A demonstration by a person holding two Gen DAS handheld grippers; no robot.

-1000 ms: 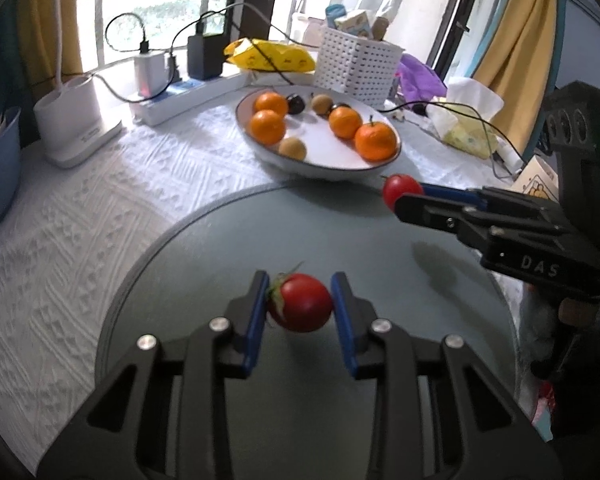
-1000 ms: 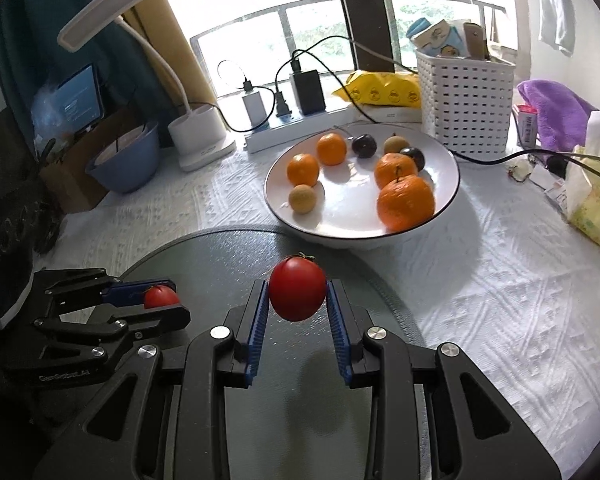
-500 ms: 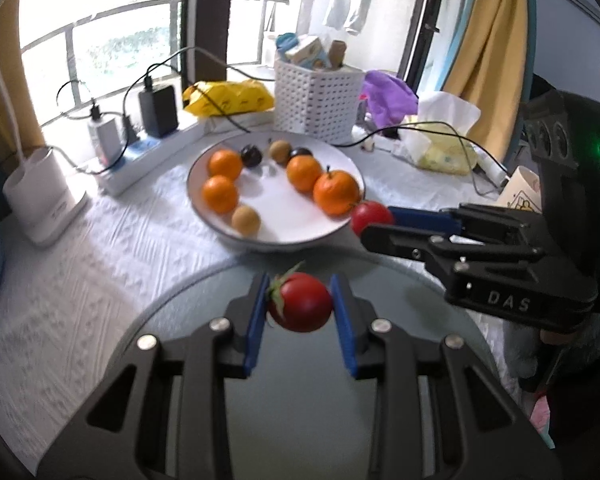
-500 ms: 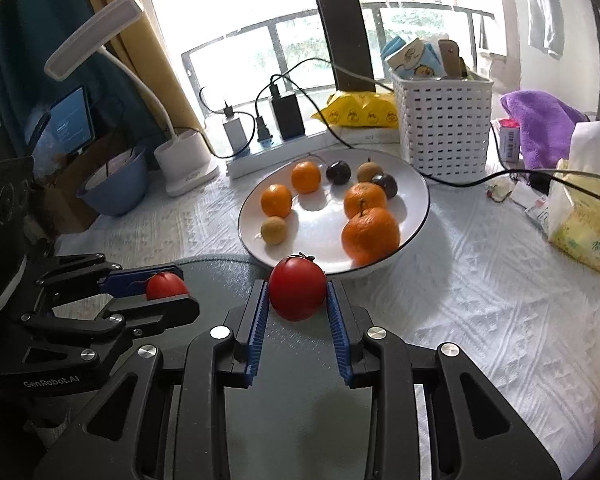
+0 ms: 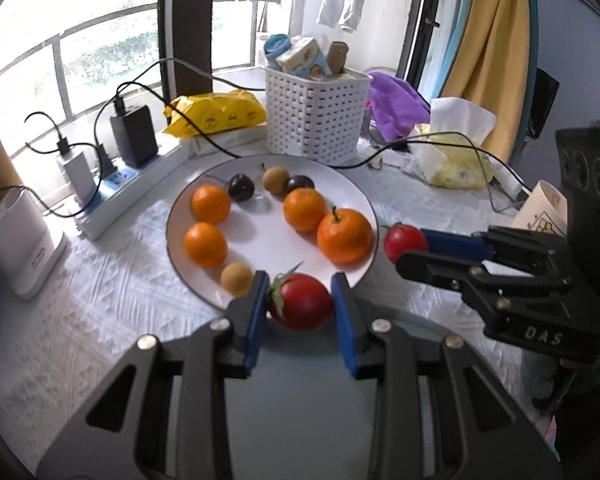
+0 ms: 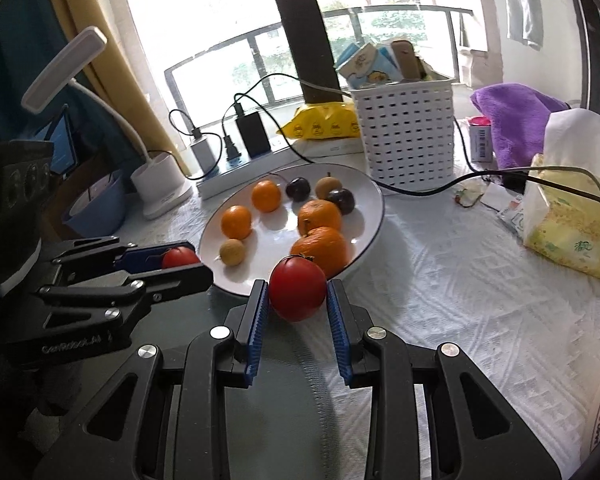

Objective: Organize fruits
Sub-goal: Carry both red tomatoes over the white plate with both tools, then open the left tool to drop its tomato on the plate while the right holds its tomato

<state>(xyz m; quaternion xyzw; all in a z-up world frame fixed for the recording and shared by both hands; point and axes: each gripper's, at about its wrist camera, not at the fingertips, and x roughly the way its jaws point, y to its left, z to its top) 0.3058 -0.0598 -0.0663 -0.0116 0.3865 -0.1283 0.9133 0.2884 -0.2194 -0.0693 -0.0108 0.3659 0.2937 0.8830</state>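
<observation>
— Both your grippers came closer to the plate (image 5: 370, 208) since before?
— Yes. Left gripper (image 5: 300, 302) clamps a tomato (image 5: 302, 306) at its 6 o'clock rim; right gripper (image 6: 298, 300) clamps another tomato (image 6: 297, 288), ready to place.

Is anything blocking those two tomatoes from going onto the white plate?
Nothing visible does. Each gripper's tomato hangs at the white plate's near rim, and bare plate lies just beyond, between the oranges.
</observation>
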